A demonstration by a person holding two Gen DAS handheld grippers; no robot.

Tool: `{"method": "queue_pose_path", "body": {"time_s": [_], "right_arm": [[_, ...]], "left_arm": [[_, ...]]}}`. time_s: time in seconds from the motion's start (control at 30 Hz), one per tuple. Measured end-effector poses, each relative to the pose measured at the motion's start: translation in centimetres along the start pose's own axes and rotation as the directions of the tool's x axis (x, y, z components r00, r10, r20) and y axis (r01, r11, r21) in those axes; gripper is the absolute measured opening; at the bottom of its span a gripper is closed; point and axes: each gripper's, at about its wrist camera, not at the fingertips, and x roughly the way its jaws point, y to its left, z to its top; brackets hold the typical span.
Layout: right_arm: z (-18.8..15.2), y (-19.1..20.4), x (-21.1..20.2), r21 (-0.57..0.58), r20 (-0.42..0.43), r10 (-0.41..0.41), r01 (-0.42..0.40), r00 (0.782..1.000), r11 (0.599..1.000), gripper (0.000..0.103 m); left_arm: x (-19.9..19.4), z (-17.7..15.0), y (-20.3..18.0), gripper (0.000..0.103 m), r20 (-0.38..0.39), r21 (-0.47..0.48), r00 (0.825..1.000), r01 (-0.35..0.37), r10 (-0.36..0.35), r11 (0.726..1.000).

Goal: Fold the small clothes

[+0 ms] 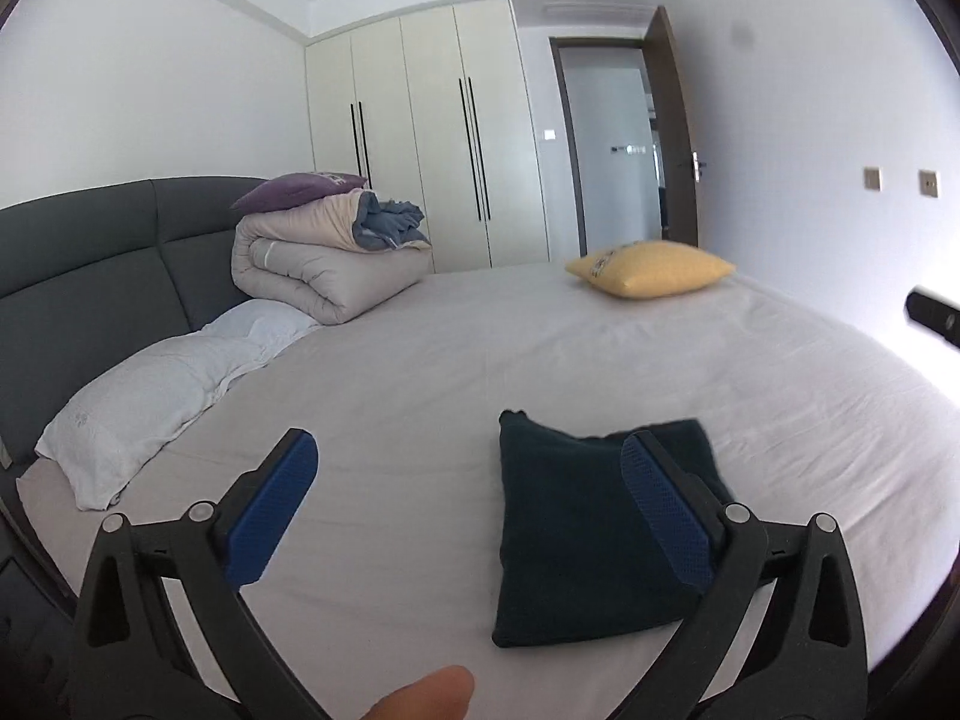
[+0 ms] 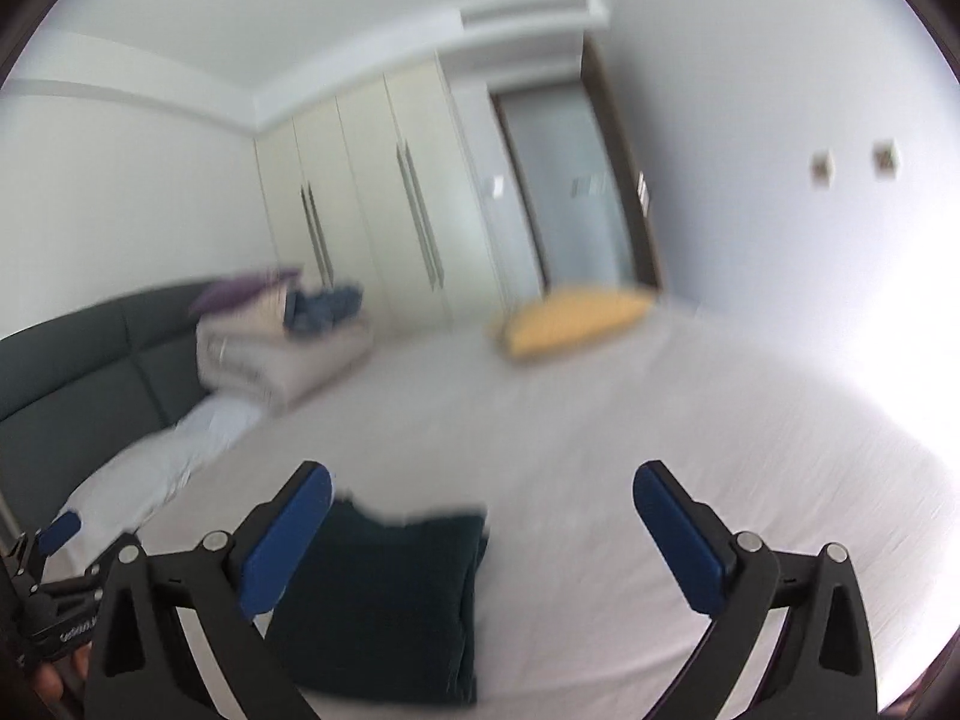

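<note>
Both claws [image 1: 468,468] [image 2: 483,498] wide open, empty.

Folded garment [image 1: 576,516] lies on bed [image 1: 480,348], near edge, right of centre in left wrist view. Pillow [image 1: 150,396] left on bed, against headboard [image 1: 90,264]. Rolled duvet [image 1: 324,264] behind pillow, cushion [image 1: 300,187] on top. Second cushion [image 1: 651,269] far right on bed. Wardrobe [image 1: 432,138] behind bed, door [image 1: 678,138] right of it.
</note>
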Motion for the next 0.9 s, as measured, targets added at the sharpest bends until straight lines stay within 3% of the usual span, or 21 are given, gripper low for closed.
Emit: {"method": "queue_pose_path", "body": {"time_s": [0.1, 0.2, 0.33, 0.43, 0.6, 0.9], "right_arm": [[1.6, 1.0, -3.1, -0.070, 0.104, -0.036, 0.043, 0.994, 0.997, 0.103], [2.5, 1.8, -5.0, -0.116, 0.134, -0.053, 0.069, 0.990, 0.991, 0.103], [1.7, 2.3, -5.5, -0.137, 0.054, -0.065, 0.072, 0.996, 0.988, 0.103], [-0.4, 2.2, -5.1, -0.134, -0.030, -0.081, 0.076, 0.996, 0.988, 0.103], [-4.3, 2.4, -3.2, -0.137, -0.195, -0.098, 0.072, 0.976, 0.988, 0.103], [-8.2, 3.7, -2.4, -0.217, -0.291, -0.114, 0.051, 0.950, 0.975, 0.103]], "left_arm": [[-1.4, 0.8, 0.6, 0.103, -0.008, -0.050, 1.000, 0.004, -0.004, 0.999], [-2.4, 0.7, 1.2, 0.103, -0.057, -0.099, 0.998, 0.023, -0.029, 0.995], [-2.4, -0.6, 0.8, 0.103, -0.159, -0.108, 0.986, 0.025, -0.042, 0.994], [-1.3, -2.2, 0.4, 0.103, -0.239, -0.129, 0.967, 0.059, -0.088, 0.990], [0.0, -5.2, -0.3, 0.103, -0.322, -0.139, 0.940, 0.071, -0.112, 0.988], [3.1, -8.5, -0.5, 0.103, -0.411, -0.180, 0.901, 0.072, -0.141, 0.981]]}}
